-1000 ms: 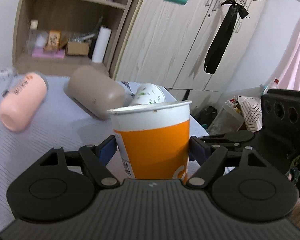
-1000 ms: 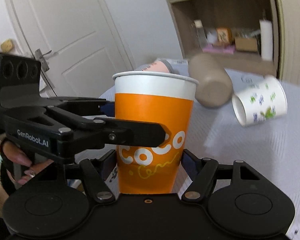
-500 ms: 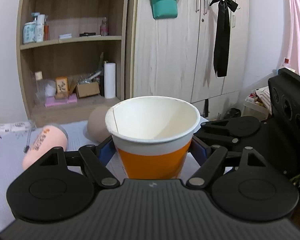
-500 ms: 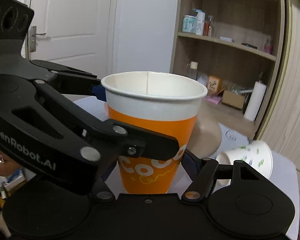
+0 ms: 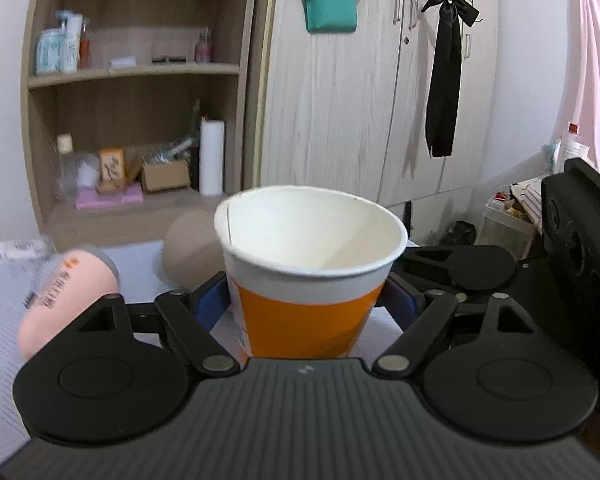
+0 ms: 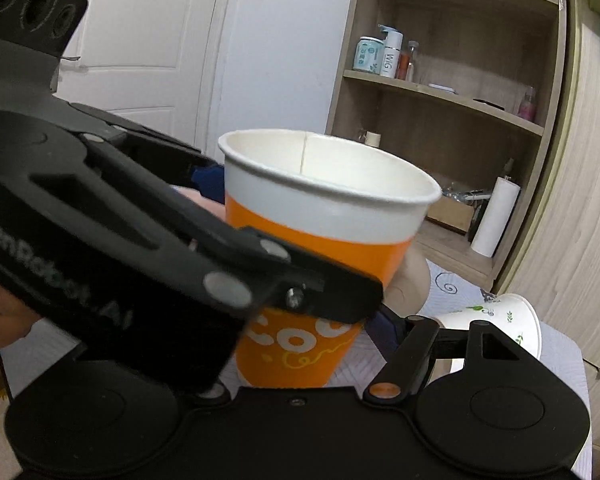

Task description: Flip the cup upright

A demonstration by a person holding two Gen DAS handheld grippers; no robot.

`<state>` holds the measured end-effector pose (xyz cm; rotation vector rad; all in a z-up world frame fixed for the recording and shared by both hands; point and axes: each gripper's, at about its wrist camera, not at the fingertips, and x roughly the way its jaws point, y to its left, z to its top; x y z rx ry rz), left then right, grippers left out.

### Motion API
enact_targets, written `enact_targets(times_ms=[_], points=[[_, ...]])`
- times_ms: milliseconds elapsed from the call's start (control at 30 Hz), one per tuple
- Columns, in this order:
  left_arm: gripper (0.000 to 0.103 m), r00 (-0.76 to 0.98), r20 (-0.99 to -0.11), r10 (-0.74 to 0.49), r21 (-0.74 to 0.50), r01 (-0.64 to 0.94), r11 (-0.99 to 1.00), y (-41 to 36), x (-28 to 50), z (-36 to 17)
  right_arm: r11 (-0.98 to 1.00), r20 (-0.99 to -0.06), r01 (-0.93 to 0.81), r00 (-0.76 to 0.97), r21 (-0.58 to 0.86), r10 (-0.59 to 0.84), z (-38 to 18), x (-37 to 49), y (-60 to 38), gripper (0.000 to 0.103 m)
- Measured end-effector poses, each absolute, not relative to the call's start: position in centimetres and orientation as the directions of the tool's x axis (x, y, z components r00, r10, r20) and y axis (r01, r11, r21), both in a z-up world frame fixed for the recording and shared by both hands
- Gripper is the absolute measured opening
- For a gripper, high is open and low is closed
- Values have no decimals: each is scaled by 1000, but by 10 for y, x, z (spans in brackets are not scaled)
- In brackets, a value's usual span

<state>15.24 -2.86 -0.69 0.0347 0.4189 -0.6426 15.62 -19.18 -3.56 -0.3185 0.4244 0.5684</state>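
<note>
An orange-and-white paper cup (image 5: 308,276) stands mouth up between both grippers, empty inside. My left gripper (image 5: 306,300) is shut on the cup's sides; its blue pads press the cup left and right. The cup also shows in the right wrist view (image 6: 320,248), where my right gripper (image 6: 312,332) is shut on its lower part. The left gripper's black body (image 6: 112,240) crosses in front of the cup there. The cup's base is hidden behind the gripper bodies.
A pink bottle (image 5: 68,296) and a tan cup (image 5: 192,252) lie on their sides on the white tablecloth (image 5: 4,344). A white floral paper cup (image 6: 500,320) lies on its side at the right. A wooden shelf unit (image 5: 140,120) and wardrobe (image 5: 360,100) stand behind.
Both grippers have tilted with the cup, so its open mouth now faces the cameras more. The left gripper's body has come closer across the right wrist view.
</note>
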Motion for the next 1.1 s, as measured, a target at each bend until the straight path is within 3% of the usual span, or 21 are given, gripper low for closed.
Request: enact_targets(times_ms=[100,200,433,1100], points=[[81,722,-392,-571,-106,581,807,-30,154,-9,804,-468,-571,764,-168,445,-35,156,-192,78],[83,728,-389,-565,-115,570,814,-29,155,-8,813,-464,-556,774,-173,431,-35,155,-191,86],[93,742,-376,-556,-127,552,824,-20,144,-2,834,-456,-529,788,-156,414,-33,148,-197,89],[95,797,-453,-398,-132,382,915,-7,87,15,922,-441,-383,839,-60,319,-22,82,-231,90]])
